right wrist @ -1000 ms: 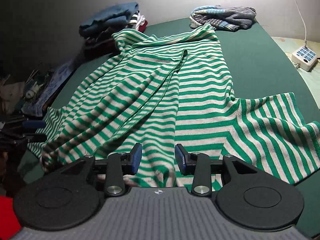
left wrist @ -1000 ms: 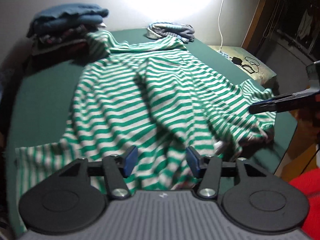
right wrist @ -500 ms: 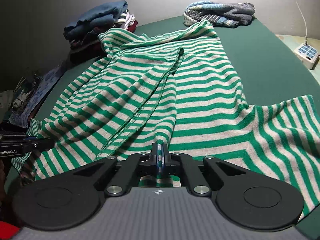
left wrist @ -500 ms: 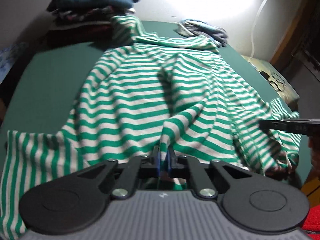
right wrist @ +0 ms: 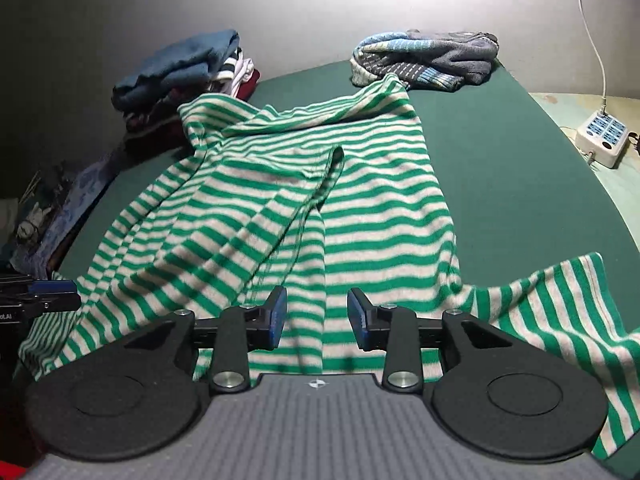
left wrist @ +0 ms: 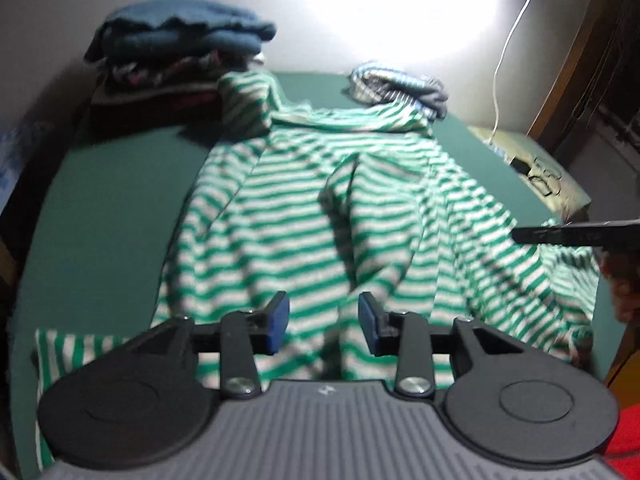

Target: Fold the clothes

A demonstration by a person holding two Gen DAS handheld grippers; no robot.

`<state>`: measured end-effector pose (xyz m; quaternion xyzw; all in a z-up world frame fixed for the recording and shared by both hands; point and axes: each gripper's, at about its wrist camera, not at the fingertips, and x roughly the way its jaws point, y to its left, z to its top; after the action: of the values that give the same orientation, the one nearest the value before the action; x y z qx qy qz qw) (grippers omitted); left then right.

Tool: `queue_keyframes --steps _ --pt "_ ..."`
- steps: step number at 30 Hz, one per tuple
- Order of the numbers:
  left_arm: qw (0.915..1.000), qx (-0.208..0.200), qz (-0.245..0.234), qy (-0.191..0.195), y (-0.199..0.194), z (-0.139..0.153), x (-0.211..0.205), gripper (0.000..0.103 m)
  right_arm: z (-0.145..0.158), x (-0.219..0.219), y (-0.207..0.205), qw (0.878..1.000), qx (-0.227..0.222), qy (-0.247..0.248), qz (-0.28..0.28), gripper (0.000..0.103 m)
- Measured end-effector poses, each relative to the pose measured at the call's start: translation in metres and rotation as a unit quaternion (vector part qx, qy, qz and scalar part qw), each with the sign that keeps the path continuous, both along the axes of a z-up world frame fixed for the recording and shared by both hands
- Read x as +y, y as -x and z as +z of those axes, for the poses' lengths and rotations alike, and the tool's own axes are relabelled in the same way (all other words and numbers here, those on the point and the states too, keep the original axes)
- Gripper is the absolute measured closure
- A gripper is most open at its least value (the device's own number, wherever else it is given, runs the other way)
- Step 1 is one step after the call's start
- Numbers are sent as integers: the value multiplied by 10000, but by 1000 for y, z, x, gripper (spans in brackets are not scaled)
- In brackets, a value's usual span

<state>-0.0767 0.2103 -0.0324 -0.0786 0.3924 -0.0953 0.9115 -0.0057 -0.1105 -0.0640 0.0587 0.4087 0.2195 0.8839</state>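
A green bed point(right wrist: 500, 184) is seen in both wrist views, with a striped sweater point(right wrist: 360, 208) spread out over most of it. At the far left corner, a stack point(right wrist: 184, 76) of folded clothes is piled up, blue stuff on top, and one end of the sweater is rested against it. The sweater's body is laid down the middle of the bed, pretty wrinkled, with a long raised fold run lengthwise through it. A sleeve is flopped out toward the near right edge in the right wrist view.

The left gripper point(left wrist: 323, 324) is held just over the near hem of the sweater point(left wrist: 320, 208), jaws spread wide, nothing pinched between the blue pads point(left wrist: 278, 322). It's a bit blurry there, so contact with the cloth can't be judged. The right gripper point(right wrist: 315, 318) is parked the same way further along the near edge, jaws wide apart, nothing held.

Near the far right corner a crumpled knit point(right wrist: 432, 60) in blue and grey is left, touched by the sweater's far end. Off the bed on the right, a power strip point(right wrist: 604, 136) with a white cable point(right wrist: 592, 36) is sat on a side surface.
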Motion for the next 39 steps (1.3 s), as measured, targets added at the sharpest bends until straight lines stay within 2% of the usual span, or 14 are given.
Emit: queue_keyframes --steps 2,6,8,9,10,16,20,21,24,28,33,34,36,39 --pt "9997 91 -66 224 -20 -7 -8 66 -7 10 -13 10000 24 17 21 67" --pt "9990 410 23 186 -59 -36 -33 64 -25 26 -31 9997 202 130 -29 67" --pt "9983 507 120 277 -72 -46 -36 75 -27 29 -32 9998 185 100 41 71" --pt "9984 488 161 255 -75 -48 -36 84 -28 30 -33 9998 171 81 82 85" --pt "9988 424 195 178 -76 -48 -35 103 -28 32 -33 9997 162 87 139 98" --pt "9985 143 516 -99 -82 -43 -6 103 -26 29 -37 9997 160 112 165 100" --pt "9980 299 412 -380 -92 -53 4 101 -28 27 -42 9994 270 197 130 99" --pt "9981 272 341 -439 -92 -52 3 99 -27 28 -43 9994 235 213 146 97" --pt "9987 157 203 -451 -90 -41 2 91 -17 29 -45 9996 26 275 50 76" --pt "9995 -130 192 -218 -90 -25 3 78 -7 31 -60 9994 -207 274 14 70" --pt "9993 61 -22 -366 -111 -42 -16 75 -21 42 -91 9997 56 -38 -241 70" --pt "9992 54 -26 -401 -112 -42 -17 75 -24 43 -96 9995 116 -78 -298 71" --pt "9989 42 -36 -469 -114 -44 -20 74 -29 47 -104 9991 166 -106 -371 82" --pt "9983 23 -50 -572 -118 -47 -23 74 -23 49 -109 9992 71 -43 -390 81"
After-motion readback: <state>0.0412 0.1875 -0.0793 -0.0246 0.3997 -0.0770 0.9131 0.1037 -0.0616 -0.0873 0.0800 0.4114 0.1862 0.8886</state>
